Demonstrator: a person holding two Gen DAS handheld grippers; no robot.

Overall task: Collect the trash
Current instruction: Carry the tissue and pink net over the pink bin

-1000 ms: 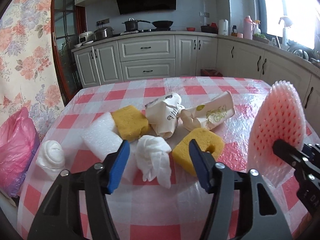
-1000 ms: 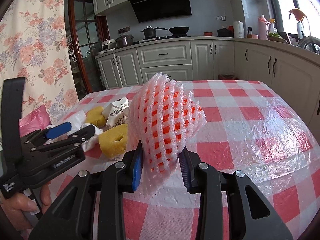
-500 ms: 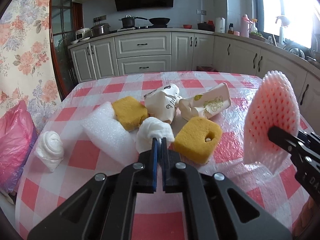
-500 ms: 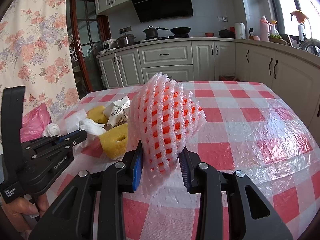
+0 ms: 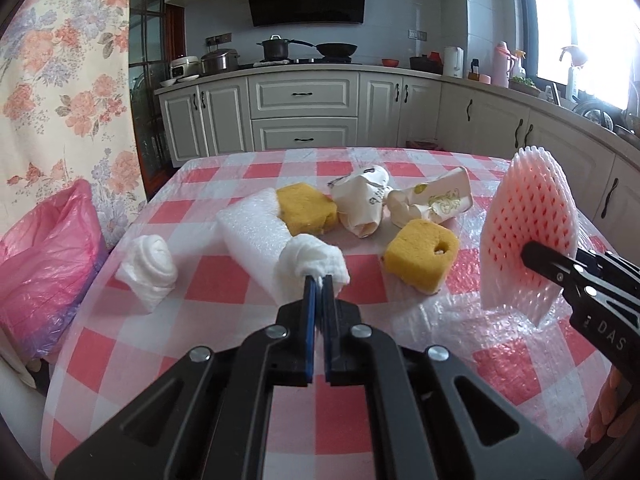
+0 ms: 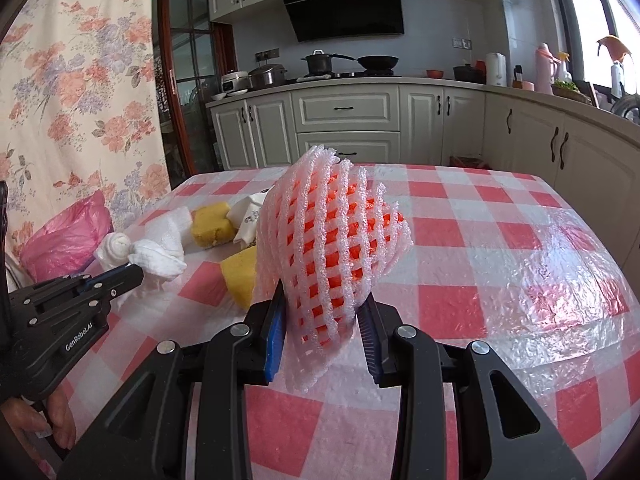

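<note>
At frame centre, the left gripper (image 5: 318, 280) pinches one tissue wad (image 5: 314, 258); the right gripper (image 6: 322, 318) clamps one foam net (image 6: 328, 248). On the bench (image 5: 224, 280): two sponges (image 5: 420, 254), two paper cups (image 5: 362, 202), one foam block (image 5: 250, 228), another tissue wad (image 5: 148, 268).

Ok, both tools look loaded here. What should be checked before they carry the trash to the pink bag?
1. Left tool shut on the crumpled tissue: ok.
2. Tissue lifted off the table: cannot tell; it overlaps the white foam block.
3. Right tool clamped on the foam fruit net: ok, fingers pressing both sides.
4. Pink bag in view at the table's left edge: ok.
5. Bag mouth open enough: cannot tell.
6. Table finished: not ok; rolled tissue, two yellow sponges and crushed paper cups remain.
</note>
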